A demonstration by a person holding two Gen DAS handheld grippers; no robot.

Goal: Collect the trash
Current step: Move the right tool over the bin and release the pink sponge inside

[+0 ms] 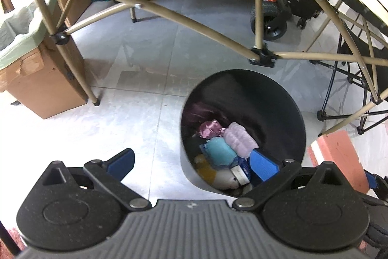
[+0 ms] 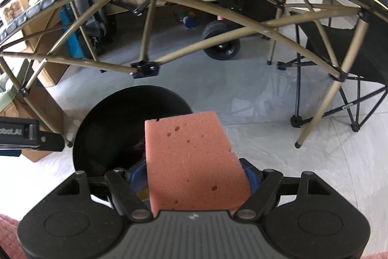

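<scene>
Pink sponge (image 2: 194, 162), a porous block, clamped between the blue pads of the right gripper (image 2: 196, 176); its free end projects forward and overlaps the near right rim of the black round bin (image 2: 101, 118), seen from above. The right gripper is pitched steeply downward. In the left wrist view the same sponge (image 1: 339, 152) appears at the right edge, just beside the bin (image 1: 278, 98). The left gripper (image 1: 191, 162), also pitched downward, stands with jaws wide apart and nothing between them; its right pad (image 1: 263, 165) overlaps the bin mouth, its left pad (image 1: 121, 162) lies over bare grey floor (image 1: 145, 79). Inside the bin: pink, teal and white wrappers (image 1: 225, 149). Beyond the bin, the tan crossed legs of a folding table (image 1: 194, 23) cross the view; a cardboard box (image 1: 46, 86) stands to the left, a black folding chair (image 2: 344, 60) to the right.
</scene>
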